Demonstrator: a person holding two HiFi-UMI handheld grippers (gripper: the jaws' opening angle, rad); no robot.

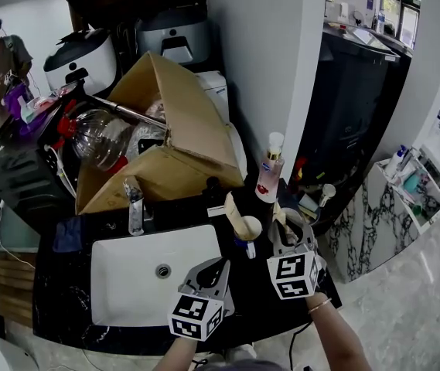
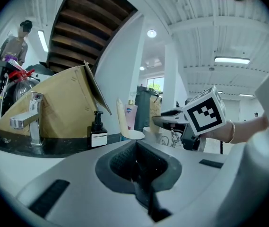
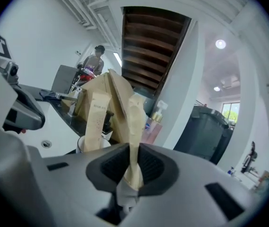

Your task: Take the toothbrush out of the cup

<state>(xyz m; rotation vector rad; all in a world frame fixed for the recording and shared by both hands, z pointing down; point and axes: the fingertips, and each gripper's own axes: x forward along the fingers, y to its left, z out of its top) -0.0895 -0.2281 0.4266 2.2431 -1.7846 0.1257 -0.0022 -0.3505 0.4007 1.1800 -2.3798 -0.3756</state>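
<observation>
The right gripper (image 3: 134, 162) is pinching the paper-wrapped toothbrush (image 3: 135, 122), likely to lift it clear of the cup (image 3: 106, 144), while the left gripper (image 2: 139, 174) is hovering closed and empty.

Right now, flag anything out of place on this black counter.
The large brown cardboard box lies tipped open behind the white sink, flaps splayed, with a clear plastic jug tipped over beside it. I see no spill.
</observation>
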